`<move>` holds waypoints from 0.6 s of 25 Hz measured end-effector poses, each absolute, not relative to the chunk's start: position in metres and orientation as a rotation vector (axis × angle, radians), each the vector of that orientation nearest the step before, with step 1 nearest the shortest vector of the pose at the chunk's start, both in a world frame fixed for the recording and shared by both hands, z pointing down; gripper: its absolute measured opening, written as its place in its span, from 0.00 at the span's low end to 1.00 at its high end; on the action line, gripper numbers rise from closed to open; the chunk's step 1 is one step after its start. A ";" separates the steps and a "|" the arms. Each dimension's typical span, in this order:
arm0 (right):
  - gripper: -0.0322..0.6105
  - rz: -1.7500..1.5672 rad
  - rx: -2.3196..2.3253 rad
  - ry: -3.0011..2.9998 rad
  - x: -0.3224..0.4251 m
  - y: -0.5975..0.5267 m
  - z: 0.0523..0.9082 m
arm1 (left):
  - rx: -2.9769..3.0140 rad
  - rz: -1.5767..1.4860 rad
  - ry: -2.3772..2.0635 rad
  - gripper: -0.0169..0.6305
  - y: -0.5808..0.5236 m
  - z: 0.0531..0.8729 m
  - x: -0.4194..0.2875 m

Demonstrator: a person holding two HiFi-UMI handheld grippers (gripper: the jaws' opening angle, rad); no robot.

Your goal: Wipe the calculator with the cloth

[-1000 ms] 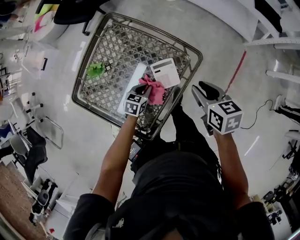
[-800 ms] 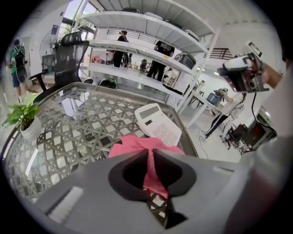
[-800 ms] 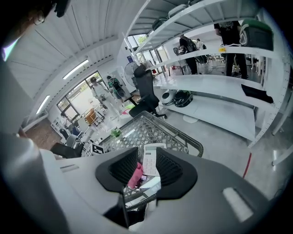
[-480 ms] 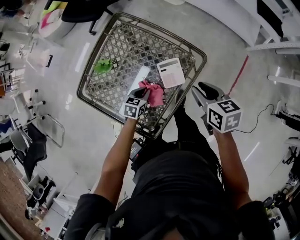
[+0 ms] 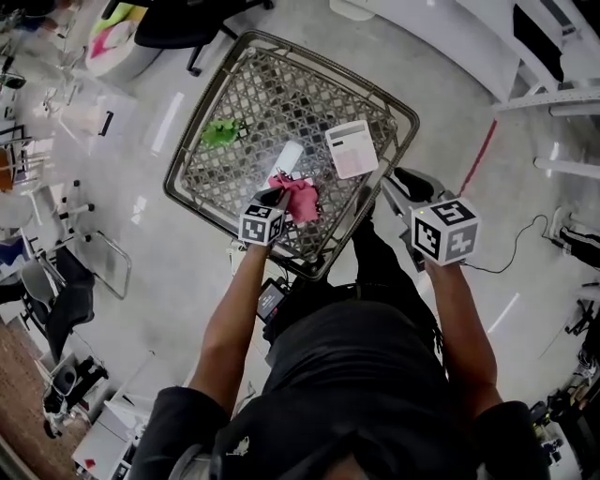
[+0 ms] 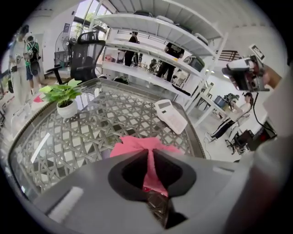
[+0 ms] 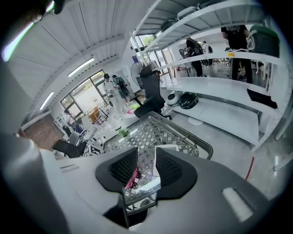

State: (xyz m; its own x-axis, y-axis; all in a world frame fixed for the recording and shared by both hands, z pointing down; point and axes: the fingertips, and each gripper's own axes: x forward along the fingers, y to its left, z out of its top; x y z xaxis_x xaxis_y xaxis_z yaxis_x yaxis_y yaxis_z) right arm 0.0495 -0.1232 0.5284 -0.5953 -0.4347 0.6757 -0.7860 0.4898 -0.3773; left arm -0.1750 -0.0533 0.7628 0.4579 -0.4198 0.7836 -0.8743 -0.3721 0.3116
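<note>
The white calculator (image 5: 352, 148) lies flat near the table's right edge, also in the left gripper view as the calculator (image 6: 170, 115). My left gripper (image 5: 281, 194) hangs over the near part of the table, shut on the pink cloth (image 5: 300, 199). The cloth (image 6: 137, 145) is pinched between the jaws of the left gripper (image 6: 149, 155) and fans out beyond them, short of the calculator. My right gripper (image 5: 401, 183) hovers just off the table's right edge, beside the calculator. In its own view the right gripper (image 7: 146, 157) is open with nothing between its jaws.
The table (image 5: 202, 202) has a metal lattice top with a raised rim. A small potted green plant (image 5: 220, 131) stands at its left side. An office chair (image 5: 178, 23) is beyond the far corner, white shelving (image 5: 525, 56) at the right, and people stand in the background.
My left gripper has drawn the pink cloth away from the calculator, toward the near left. The right gripper has shifted slightly and stays open.
</note>
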 end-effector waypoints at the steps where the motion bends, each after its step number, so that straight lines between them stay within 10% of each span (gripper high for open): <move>1: 0.23 0.929 1.005 -2.240 0.047 -0.123 0.527 | 1.969 0.786 -1.081 0.16 -0.052 0.763 -0.178; 15: 0.23 0.871 1.011 -2.269 0.027 -0.108 0.501 | 1.958 0.769 -1.055 0.17 -0.034 0.752 -0.205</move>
State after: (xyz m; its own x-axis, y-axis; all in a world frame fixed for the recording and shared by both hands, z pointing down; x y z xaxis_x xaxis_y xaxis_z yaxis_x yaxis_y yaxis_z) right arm 0.0266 -0.1080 0.5007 -0.5968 -0.4586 0.6584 -0.7813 0.5189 -0.3469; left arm -0.2055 -0.0337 0.7524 0.4754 -0.4040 0.7815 -0.8676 -0.3626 0.3403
